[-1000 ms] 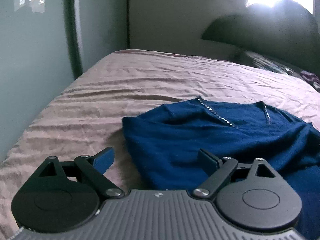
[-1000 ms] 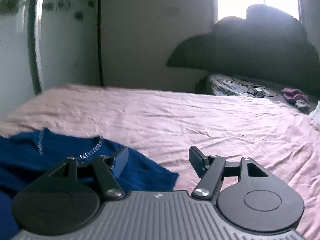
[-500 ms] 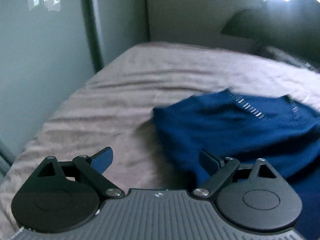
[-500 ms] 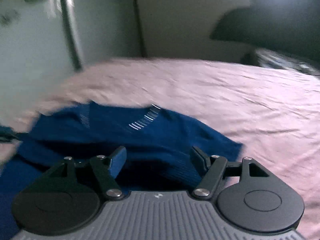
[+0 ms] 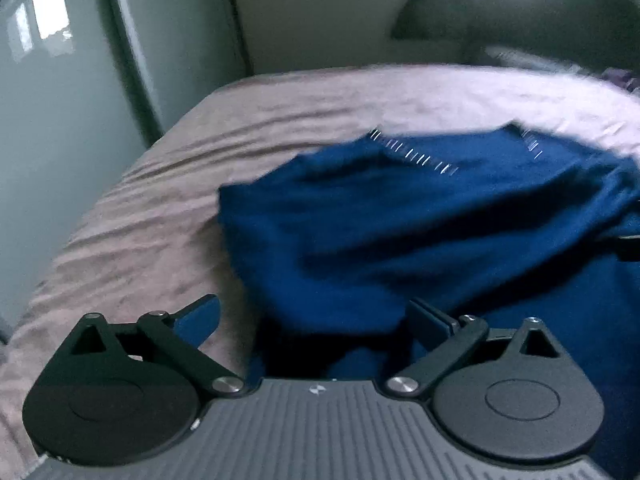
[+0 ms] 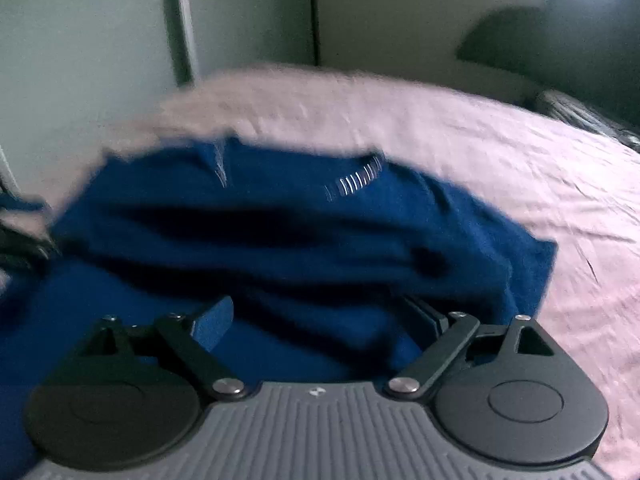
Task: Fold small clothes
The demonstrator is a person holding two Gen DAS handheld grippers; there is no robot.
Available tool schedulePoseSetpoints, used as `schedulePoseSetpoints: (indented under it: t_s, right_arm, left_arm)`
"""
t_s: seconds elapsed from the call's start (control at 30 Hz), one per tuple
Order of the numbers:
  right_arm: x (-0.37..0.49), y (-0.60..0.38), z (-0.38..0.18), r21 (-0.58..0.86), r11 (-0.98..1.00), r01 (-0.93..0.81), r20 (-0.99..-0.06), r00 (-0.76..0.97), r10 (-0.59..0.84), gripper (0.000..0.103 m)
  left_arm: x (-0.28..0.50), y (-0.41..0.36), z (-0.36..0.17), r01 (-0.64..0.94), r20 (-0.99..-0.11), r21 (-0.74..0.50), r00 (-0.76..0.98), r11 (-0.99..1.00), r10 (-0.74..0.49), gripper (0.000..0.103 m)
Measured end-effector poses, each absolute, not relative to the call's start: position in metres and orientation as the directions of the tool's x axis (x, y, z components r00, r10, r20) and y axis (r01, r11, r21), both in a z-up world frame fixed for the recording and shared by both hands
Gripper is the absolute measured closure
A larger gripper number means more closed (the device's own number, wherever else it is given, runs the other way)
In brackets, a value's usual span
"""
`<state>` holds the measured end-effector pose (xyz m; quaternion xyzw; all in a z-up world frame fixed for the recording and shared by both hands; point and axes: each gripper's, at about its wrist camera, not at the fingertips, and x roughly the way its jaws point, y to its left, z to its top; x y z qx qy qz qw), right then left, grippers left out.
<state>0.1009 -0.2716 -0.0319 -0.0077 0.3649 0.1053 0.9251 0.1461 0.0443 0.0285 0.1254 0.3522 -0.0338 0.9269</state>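
Left wrist view looks down over a blue knit top [image 5: 400, 232] spread on the pink bed sheet [image 5: 168, 184], its neckline trim pointing away toward the headboard end. The left claw [image 5: 316, 316] stands wide and its jaws are opening — nothing pinched, with the garment's near left edge lying just ahead, between and below the fingers. From the right wrist, the same blue knit top [image 6: 304, 240] fills the middle of the frame. The right claw [image 6: 316, 312] hangs over the near right part of it, jaws opening too, cloth underneath but no pad pressing on it that I can see.

My reading: this is the approach before a fold, both claws coming in at the near corners of the garment. The next move calls for each to settle onto an edge, close on a single layer of fabric, then lift together so the fold goes over evenly. The pictures are blurred, so exact contact is hard to judge.
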Motion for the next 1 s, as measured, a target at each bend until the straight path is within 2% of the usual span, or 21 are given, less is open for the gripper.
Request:
schedulePoseSetpoints:
  t_s: [0.07, 0.2, 0.47, 1.0]
  right_arm:
    - [0.091, -0.273, -0.033, 0.072, 0.986, -0.149, -0.665, 0.730, 0.159, 0.012]
    - [0.063, -0.280, -0.026, 0.227, 0.961, -0.157, -0.599, 0.756, 0.265, 0.012]
    - [0.048, -0.279, -0.038, 0.291, 0.950, -0.111, -0.596, 0.756, 0.271, 0.012]
    - [0.001, -0.250, -0.050, 0.202, 0.974, -0.107, -0.602, 0.771, 0.210, 0.007]
  left_arm:
    - [0.139, 0.050, 0.029, 0.144, -0.658, 0.175, 0.753, 0.974, 0.007, 0.003]
    - [0.123, 0.053, 0.029, 0.145, -0.661, 0.150, 0.750, 0.978, -0.009, 0.003]
    - [0.101, 0.055, 0.023, 0.120, -0.667, 0.138, 0.745, 0.983, 0.003, 0.002]
    - [0.052, 0.050, 0.019, 0.089, -0.666, 0.118, 0.746, 0.989, 0.012, 0.001]
